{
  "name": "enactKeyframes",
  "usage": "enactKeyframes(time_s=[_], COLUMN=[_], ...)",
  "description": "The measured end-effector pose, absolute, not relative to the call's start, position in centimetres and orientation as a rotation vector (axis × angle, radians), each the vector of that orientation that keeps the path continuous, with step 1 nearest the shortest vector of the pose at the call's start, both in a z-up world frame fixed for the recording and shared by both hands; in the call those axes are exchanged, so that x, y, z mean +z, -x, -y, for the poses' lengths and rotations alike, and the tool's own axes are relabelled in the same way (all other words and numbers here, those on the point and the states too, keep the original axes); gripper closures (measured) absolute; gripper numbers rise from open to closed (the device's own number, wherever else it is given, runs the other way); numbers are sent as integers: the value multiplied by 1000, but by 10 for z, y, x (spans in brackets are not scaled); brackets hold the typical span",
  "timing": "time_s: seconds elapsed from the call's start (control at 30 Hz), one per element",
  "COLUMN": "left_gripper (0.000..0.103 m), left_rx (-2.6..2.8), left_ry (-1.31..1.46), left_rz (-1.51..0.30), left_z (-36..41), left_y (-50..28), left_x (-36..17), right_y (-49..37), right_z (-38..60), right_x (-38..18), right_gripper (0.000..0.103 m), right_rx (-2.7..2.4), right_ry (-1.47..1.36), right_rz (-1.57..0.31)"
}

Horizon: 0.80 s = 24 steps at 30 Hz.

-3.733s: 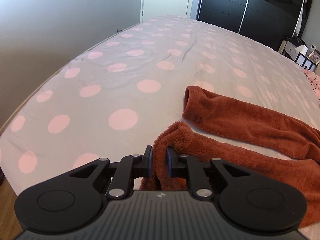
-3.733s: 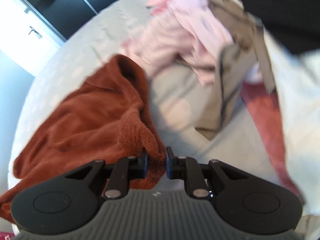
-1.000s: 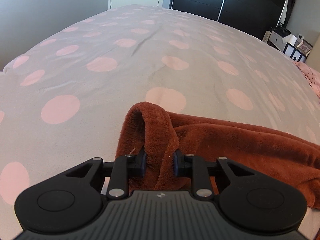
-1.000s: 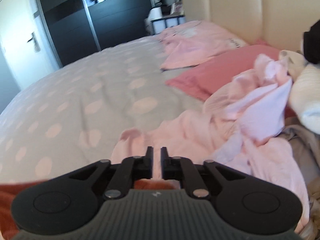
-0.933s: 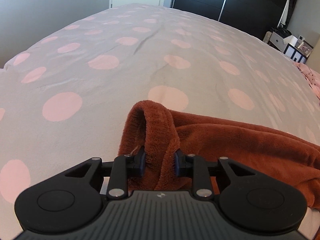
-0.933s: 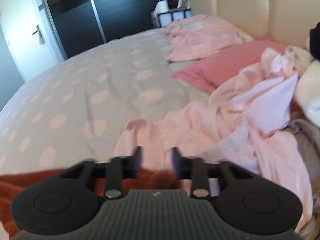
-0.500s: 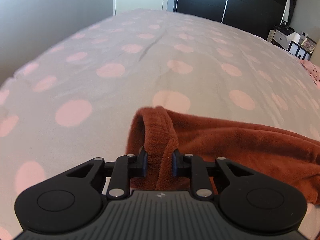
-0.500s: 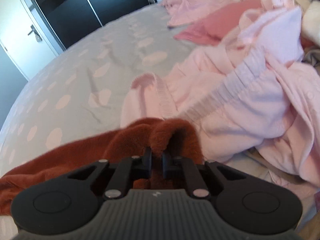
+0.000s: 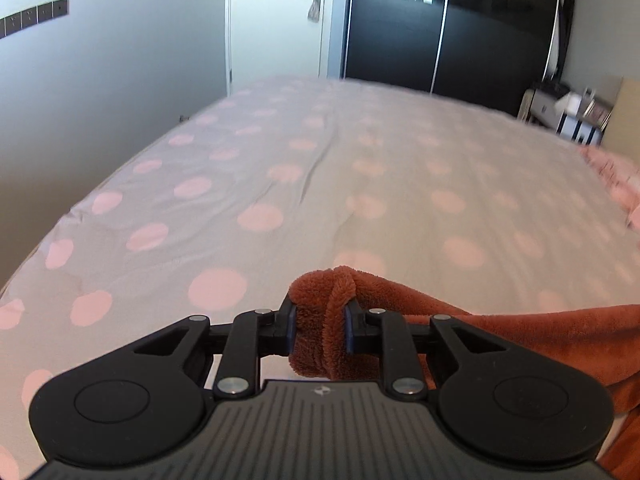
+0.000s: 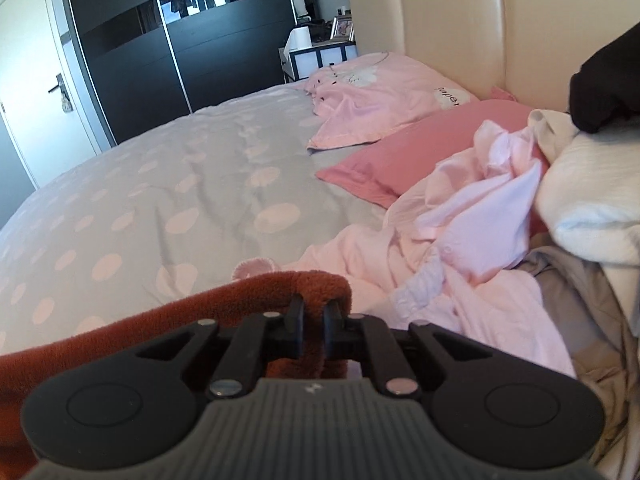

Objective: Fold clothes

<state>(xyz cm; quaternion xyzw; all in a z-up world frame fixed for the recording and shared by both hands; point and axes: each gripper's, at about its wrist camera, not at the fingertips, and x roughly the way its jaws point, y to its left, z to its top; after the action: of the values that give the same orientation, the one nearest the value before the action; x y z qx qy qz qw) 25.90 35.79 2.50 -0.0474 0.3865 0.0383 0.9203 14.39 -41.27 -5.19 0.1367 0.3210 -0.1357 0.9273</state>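
Now, against the view of a second ago, the right hand-held gripper (image 10: 312, 330) is no longer standing empty over the pink clothes (image 10: 440, 272): its jaws are clamping a fold of the rust-brown fleece garment (image 10: 200, 304). The left hand-held gripper (image 9: 320, 330) is still clamping its own bunched edge of the same garment (image 9: 520, 332), and from its camera the bed (image 9: 360, 184) is lying farther below than before, with more of the door and dark wardrobe showing. The garment is stretching between the two grippers, above the near edge of the spotted grey bedcover. Its pile is looking thick and plush, the colour a uniform rust; the gripped edge on the left is rolling over into a rounded lump, while the right end is draping in a smooth band.
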Motion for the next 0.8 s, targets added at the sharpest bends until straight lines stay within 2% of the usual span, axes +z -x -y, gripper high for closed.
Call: enactKeyframes(time_s=[0.1,0.2,0.23,0.27,0.43,0.63,0.8], left_gripper=[75,71,65,60,59,59,59], left_rx=[89,106,98,95,0,-178,-315], left_ry=[113,94,73,51,-81,-255,-413], left_rz=[-906,-904,-895,-886,-825,-779,-801], left_z=[-362,-359,-356,-354,-338,-302,-259], left_y=[-276,-272,-268,-264,-239,-208,-194], left_x=[-19,-38,-39,-37,-23,-18,-40], right_y=[-156,-152,-148,-145,-116,-83,-68], right_z=[404,396,395,393,377,286,187], right_x=[-73,-77,-74,-71,-52,-39,-44], right_gripper=[87,65,62,62,62,62,62], right_rx=[-285,-263,-255,-249,-174,138,411], right_ry=[-294,-259,-233,-204,-170,-53,108], right_rz=[-731,-744,-738,-733,-685,-672,-694])
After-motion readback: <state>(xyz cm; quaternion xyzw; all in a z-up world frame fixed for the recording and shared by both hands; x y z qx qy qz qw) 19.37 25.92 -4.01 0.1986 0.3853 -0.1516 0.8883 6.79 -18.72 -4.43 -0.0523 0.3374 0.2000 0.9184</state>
